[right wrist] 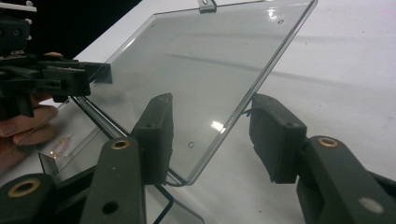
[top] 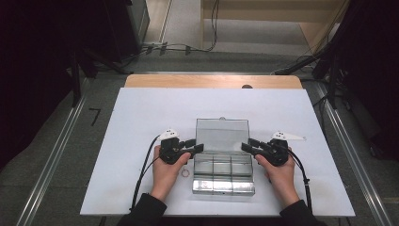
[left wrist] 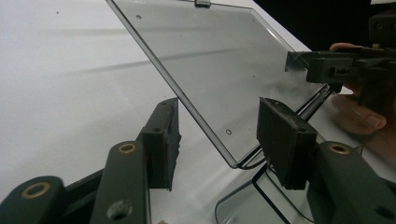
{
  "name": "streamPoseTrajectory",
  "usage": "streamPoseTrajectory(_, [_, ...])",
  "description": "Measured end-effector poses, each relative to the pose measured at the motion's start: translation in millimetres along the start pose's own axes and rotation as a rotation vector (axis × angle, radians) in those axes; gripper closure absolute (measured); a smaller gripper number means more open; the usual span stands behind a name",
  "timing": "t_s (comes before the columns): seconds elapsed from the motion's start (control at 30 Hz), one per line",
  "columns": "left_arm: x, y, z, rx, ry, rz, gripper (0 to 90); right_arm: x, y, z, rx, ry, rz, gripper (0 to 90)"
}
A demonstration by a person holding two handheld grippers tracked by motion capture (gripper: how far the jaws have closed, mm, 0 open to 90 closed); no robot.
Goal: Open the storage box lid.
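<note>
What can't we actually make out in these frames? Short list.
- Compartment contents of the clear box: high view, too small and glary.
- Small red ring by the left gripper: too small to identify.
- Whether either gripper's pads touch the lid: gripper views show jaws astride its side edges, contact unclear.
- Right gripper handle: covered by the hand.

Both arms come in wearing dark, pretty much black long sleeves. The left gripper [top: 198, 145] and right gripper [top: 247, 144] are chunky black units, each with a white three-cornered plate on top and a black cable trailing back past the wrist. Up close the jaws are flat black bars with brass-coloured pivot pins and blocky, worn-looking black pads [left wrist: 161, 140].
</note>
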State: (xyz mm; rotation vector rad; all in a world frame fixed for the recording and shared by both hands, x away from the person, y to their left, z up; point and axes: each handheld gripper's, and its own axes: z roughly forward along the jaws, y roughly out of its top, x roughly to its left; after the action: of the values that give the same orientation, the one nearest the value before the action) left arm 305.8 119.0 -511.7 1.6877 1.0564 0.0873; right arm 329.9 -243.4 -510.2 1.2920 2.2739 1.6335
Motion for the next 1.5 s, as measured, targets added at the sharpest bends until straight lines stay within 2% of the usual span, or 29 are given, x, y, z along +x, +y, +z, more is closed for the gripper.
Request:
streamPoseTrajectory(0.07, [-0.9, 0.0, -0.4, -0.002, 0.001, 0.008, 45.5, -0.1, 0.1, -0.7, -0.002, -0.016, 0.004, 46.6])
streamPoseTrajectory(0.13, [-1.8, 0.2, -1.2, -0.007, -0.001, 0.023, 44.2, -0.1, 0.4, -2.4, -0.009, -0.012, 0.006, 46.9])
streamPoseTrajectory(0.23, [-3.4, 0.1, -3.6, -0.011, 0.006, 0.032, 40.0, 1.7, 0.3, -4.2, -0.017, -0.016, -0.011, 46.9])
streamPoseTrajectory(0.33, [-5.8, -0.6, -9.4, -0.017, 0.012, 0.047, 34.1, 3.9, -0.6, -8.6, -0.039, -0.023, -0.039, 42.2])
streamPoseTrajectory(0.4, [-7.2, -0.8, -14.8, -0.024, 0.012, 0.059, 31.8, 5.0, -1.1, -13.9, -0.066, 0.0, -0.056, 38.7])
streamPoseTrajectory(0.5, [-9.7, -1.1, -22.9, -0.036, -0.009, 0.074, 30.6, 5.6, -2.2, -23.0, -0.082, 0.004, -0.092, 35.2])
streamPoseTrajectory(0.67, [-14.3, -2.5, -33.1, -0.028, -0.019, 0.122, 25.6, 6.0, -3.3, -37.1, -0.1, 0.044, -0.112, 26.0])
streamPoseTrajectory(0.77, [-15.6, -4.1, -38.6, -0.024, -0.025, 0.138, 22.3, 8.8, -3.5, -44.4, -0.102, 0.067, -0.142, 20.4])
streamPoseTrajectory(0.87, [-15.5, -6.0, -44.6, -0.024, -0.035, 0.141, 19.0, 12.2, -5.4, -51.1, -0.086, 0.061, -0.176, 14.4])
streamPoseTrajectory(1.07, [-11.2, -7.2, -54.7, -0.034, -0.034, 0.139, 11.9, 14.9, -12.6, -64.5, -0.071, 0.033, -0.202, 9.7])
streamPoseTrajectory(1.2, [-7.8, -5.3, -59.0, -0.04, -0.04, 0.142, 8.8, 14.4, -16.8, -72.4, -0.046, 0.011, -0.236, 8.8])
streamPoseTrajectory(1.4, [-4.4, -4.1, -63.0, -0.013, -0.032, 0.126, 4.2, 8.4, -21.3, -83.5, -0.05, -0.009, -0.226, 7.3])
streamPoseTrajectory(1.5, [-5.9, -4.6, -64.7, 0.0, -0.029, 0.138, 1.9, 7.3, -24.0, -87.8, -0.043, -0.021, -0.233, 6.2])
